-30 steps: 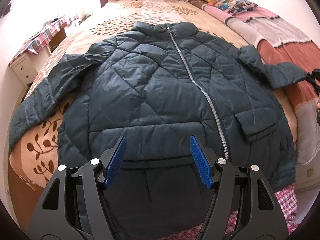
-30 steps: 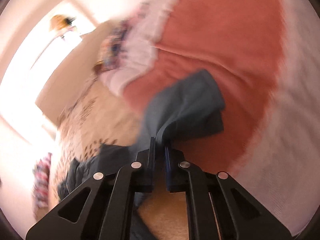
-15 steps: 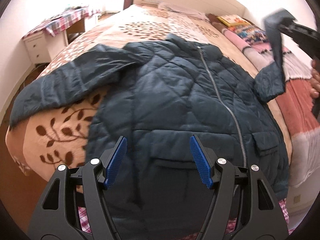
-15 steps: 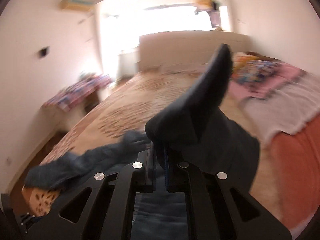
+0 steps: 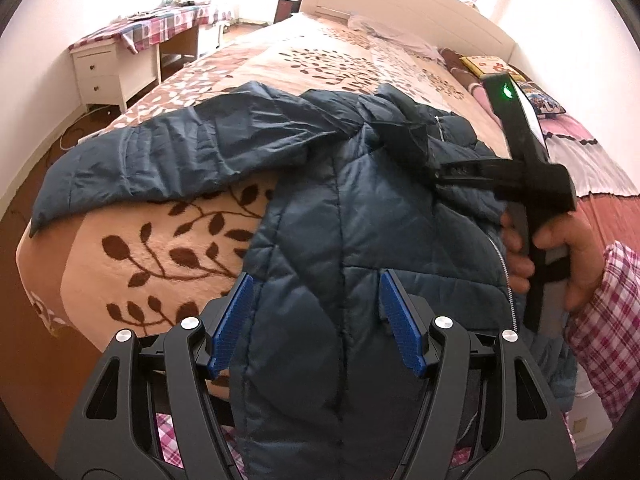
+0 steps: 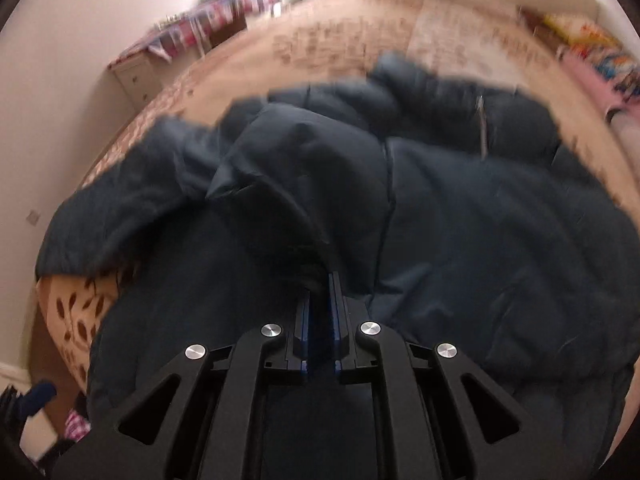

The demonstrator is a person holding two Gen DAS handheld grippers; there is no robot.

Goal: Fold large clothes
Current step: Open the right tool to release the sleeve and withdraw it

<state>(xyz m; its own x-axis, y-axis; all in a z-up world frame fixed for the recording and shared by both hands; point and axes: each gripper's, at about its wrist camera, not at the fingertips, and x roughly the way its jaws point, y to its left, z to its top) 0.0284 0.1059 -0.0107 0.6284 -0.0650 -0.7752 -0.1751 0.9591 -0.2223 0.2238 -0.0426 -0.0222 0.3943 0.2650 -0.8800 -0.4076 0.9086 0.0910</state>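
The left gripper (image 5: 314, 322) hangs nearest the lens at 6 o'clock in its own view, its blue-padded fingers (image 5: 232, 322) spread wide with nothing between them. Just beyond the pads lies the lower front of a dark blue quilted jacket (image 5: 332, 216), spread over the foot of a bed (image 5: 168, 248) whose cover is beige with brown leaf prints. The jacket's hem drops over the bed edge toward 6 o'clock. Its zipper (image 5: 505, 268) runs up at about 3 o'clock.

At 9 to 10 o'clock one sleeve (image 5: 168, 156) lies stretched out flat across the leaf cover, well apart from the left gripper. The other sleeve (image 5: 404, 128) is folded inward over the chest near 1 o'clock, its end pinched in the right gripper (image 5: 438, 170), which reaches in from 3 o'clock. A hand (image 5: 560, 256) with a plaid cuff grips that tool's handle.

In the right wrist view, which is blurred, the right gripper (image 6: 320, 312) sits at 6 o'clock with its fingers drawn close together on a fold of the dark sleeve (image 6: 280, 184), which rises in a hump toward 11 o'clock. The jacket body (image 6: 480, 240) fills the frame from 9 to 3 o'clock.

Farther off, at 10 o'clock in the left view, a white drawer unit (image 5: 108, 72) stands beside a desk under a checked cloth (image 5: 160, 20). At 12 to 1 o'clock the pale headboard (image 5: 400, 4) closes the bed, with a pink blanket (image 5: 592, 168) along the bed's side at 2 o'clock.
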